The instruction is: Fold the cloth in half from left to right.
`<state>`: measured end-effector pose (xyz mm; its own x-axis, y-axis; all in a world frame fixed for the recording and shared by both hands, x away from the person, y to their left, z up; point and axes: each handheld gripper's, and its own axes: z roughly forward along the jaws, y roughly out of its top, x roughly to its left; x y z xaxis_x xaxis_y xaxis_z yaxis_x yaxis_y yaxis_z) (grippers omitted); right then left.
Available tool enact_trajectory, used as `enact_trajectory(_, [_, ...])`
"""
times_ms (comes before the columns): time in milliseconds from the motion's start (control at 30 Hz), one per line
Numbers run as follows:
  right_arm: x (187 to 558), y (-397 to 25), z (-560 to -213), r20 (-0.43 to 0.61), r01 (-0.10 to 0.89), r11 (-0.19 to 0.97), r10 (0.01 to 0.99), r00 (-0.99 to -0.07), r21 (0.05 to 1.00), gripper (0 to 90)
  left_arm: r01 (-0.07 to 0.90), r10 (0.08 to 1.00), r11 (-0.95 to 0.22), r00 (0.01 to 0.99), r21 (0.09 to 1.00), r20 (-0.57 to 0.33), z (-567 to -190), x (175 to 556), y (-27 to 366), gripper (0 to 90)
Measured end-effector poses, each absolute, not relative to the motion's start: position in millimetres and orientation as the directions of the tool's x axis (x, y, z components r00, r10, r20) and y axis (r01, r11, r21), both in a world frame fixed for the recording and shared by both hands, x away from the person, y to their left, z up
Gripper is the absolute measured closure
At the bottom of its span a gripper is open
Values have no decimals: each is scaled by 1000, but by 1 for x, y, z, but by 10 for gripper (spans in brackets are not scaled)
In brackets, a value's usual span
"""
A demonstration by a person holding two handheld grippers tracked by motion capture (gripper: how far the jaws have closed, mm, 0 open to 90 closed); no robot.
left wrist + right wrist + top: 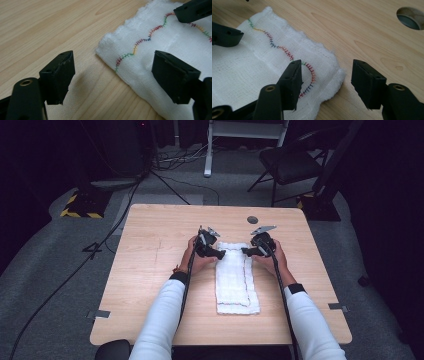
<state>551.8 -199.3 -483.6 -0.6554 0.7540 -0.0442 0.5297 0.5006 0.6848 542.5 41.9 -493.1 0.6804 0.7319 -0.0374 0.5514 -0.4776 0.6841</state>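
The left gripper [220, 253] sits at the left far corner of the folded white cloth [235, 282], which lies flat on the wooden desk [150, 270]. Its fingers [58, 75] are spread wide and grip nothing. In the left gripper view, one finger stands over bare wood just outside the cloth edge, and the other finger stands over the cloth surface. The cloth corner [103, 46] lies between the two fingers, toward their far side. A wavy line of multicoloured stitching [140, 41] runs across the cloth between the fingers.

The cloth extends from the two grippers back toward the person as a long narrow strip.

The right gripper [246, 251] sits at the right far corner of the cloth, facing the left gripper. Its fingers [292, 82] are likewise spread apart and hold nothing. In the right gripper view, one finger stands over the cloth on the stitched band, and the other stands over bare wood. The cloth corner [338, 75] lies between them. A round hole [410, 18] in the desk lies beyond the outer finger, well apart from the cloth.
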Motion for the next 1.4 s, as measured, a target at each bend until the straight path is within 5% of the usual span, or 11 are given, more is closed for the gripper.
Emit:
enact_trajectory(367, [561,-205,-489,40,562,488,730,-682,668,518,559,715,-489,696,670,-60,-498,550,42,153])
enact_trajectory(400, [560,-203,-488,48,556,498,715,-698,666,608,552,698,-499,713,668,-67,-497,550,42,197])
enact_trajectory(467, [560,-202,-488,49,554,504,709,-704,663,647,543,683,-509,727,668,-70,-496,549,43,237])
enact_trajectory(533, [558,-199,-487,54,553,511,700,-712,659,725,535,663,-516,744,669,-84,-493,549,42,429])
enact_trajectory(767, [555,-197,-487,44,538,523,688,-724,661,826,539,621,-512,770,669,-145,-493,549,42,746])
enact_trajectory(1400, [554,-198,-478,-14,492,498,712,-702,714,854,460,609,-591,793,663,-8,-478,553,34,830])
